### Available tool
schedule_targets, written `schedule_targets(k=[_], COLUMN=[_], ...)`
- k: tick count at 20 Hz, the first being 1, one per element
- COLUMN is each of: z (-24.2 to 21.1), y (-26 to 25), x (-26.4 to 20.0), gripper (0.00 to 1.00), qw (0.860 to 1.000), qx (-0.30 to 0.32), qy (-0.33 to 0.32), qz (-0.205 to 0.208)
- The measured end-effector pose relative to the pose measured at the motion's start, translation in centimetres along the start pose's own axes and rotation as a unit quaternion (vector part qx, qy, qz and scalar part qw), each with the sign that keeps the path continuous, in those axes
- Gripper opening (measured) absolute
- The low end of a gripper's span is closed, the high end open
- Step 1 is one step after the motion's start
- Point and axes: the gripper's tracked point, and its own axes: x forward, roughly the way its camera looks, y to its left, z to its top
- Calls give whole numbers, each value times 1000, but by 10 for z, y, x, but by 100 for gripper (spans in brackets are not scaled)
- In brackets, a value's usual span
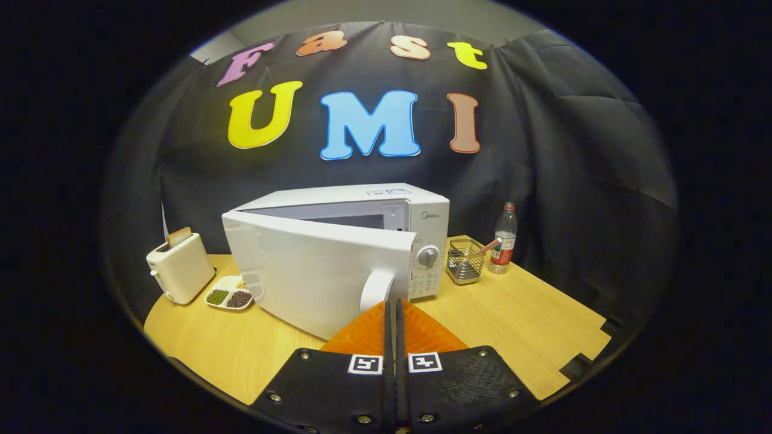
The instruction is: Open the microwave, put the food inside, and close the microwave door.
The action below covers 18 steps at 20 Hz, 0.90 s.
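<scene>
The gripper [392,310] is level and points forward over the wooden table [531,325], its two fingers pressed together side by side with only a thin seam between them and nothing held. The fingertips sit just below and in front of the handle [377,290] at the free edge of the microwave door [313,271]; whether they touch it cannot be told. Each finger carries a small square black-and-white marker near its base. The microwave [386,217] stands at the middle of the table, its door swung partly open toward the camera, hinged on the side nearer the toaster. The word "Midea" is printed on the control panel above the round dial [428,256]; the small print beneath the dial is too fine to read. A toaster [180,268] with a slice of bread [179,236] in its slot stands beside the door's hinged edge, and next to it lies a divided dish of food [229,295]. On the microwave's other side are a wire basket [465,260] and a water bottle [504,238], whose label is unreadable.
</scene>
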Motion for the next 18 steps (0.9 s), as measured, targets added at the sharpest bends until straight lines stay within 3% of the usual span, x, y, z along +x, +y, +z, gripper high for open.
schedule_targets(k=[5, 7, 11, 18], z=[4, 5, 12, 22], y=[-11, -1, 4, -2], x=[29, 40, 60, 104], gripper=[1, 1, 3, 3], qw=[1000, 1000, 1000, 1000], qx=[2, 11, -20, -4], qy=[5, 6, 3, 4], qz=[-20, 1, -2, -12])
